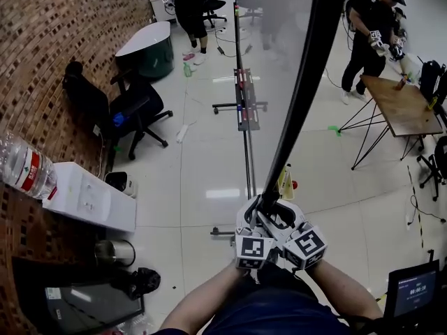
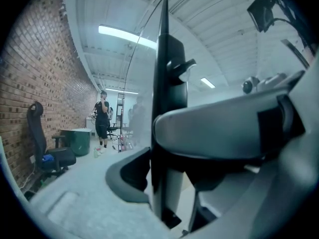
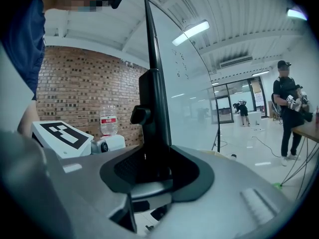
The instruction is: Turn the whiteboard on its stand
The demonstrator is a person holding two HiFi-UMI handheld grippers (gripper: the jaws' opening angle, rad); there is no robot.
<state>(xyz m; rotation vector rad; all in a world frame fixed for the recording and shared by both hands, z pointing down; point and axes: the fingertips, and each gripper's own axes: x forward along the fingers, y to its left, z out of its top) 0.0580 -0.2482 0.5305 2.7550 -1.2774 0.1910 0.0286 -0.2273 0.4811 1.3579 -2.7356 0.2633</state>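
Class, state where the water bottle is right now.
The bottle is at the head view's far left edge, against the brick wall and next to the white box.

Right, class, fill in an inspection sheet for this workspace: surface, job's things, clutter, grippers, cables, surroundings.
Surface: glossy pale floor, reflecting ceiling lights.
Job's things: black-framed whiteboard, seen edge-on, upright on its wheeled metal stand.
Clutter: clear plastic water bottle on a white box; black office chair by the red brick wall.
Grippers: left gripper and right gripper both clamp the whiteboard's frame edge, side by side.
Cables: thin dark cable on the floor at right.
Surroundings: wooden trestle table, one person beside it, another far off.
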